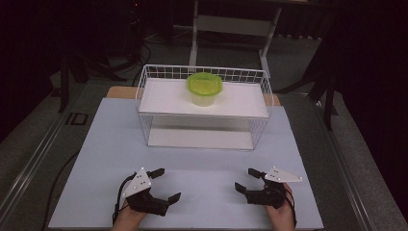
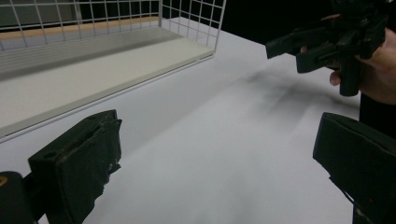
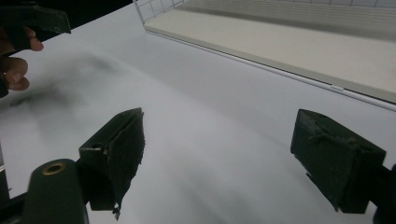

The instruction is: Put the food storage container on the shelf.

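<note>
Container (image 1: 204, 88) on rack (image 1: 144, 86), high view alone

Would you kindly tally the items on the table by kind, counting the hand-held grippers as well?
Wire shelf rack: 1
Container with green lid, on the rack's upper shelf: 1
Hand-held grippers, left gripper and right gripper, both with fingers spread: 2
Total: 4
</note>
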Tool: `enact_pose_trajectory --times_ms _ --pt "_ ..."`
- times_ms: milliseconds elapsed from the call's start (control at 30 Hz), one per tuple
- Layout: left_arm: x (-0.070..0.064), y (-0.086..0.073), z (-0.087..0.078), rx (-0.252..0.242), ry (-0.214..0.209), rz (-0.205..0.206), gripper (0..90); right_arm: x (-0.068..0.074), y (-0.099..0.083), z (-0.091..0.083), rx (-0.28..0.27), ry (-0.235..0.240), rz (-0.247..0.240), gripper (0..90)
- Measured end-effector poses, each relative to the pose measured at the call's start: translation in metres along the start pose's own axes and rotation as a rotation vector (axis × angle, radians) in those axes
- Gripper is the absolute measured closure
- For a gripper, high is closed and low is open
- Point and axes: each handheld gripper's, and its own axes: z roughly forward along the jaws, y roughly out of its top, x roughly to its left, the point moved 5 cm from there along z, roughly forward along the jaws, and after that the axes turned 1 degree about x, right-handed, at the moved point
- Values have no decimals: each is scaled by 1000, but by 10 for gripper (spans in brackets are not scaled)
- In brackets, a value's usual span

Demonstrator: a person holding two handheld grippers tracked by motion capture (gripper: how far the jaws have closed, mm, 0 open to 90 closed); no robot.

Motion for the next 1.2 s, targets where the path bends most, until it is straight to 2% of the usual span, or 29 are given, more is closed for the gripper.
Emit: enact_pose_trajectory --times_ms 333,500,767,1200 --pt "8 1 -5 -17 30 6 16 -7 -4 4 2 -10 -15 173" --pt "13 0 -7 -7 77 15 16 -11 -5 5 3 -10 -10 173" --pt "16 0 -10 -26 126 12 16 -11 -5 5 9 -18 -22 172" --pt "21 1 -14 -41 157 2 17 -15 -5 3 4 -34 -12 173"
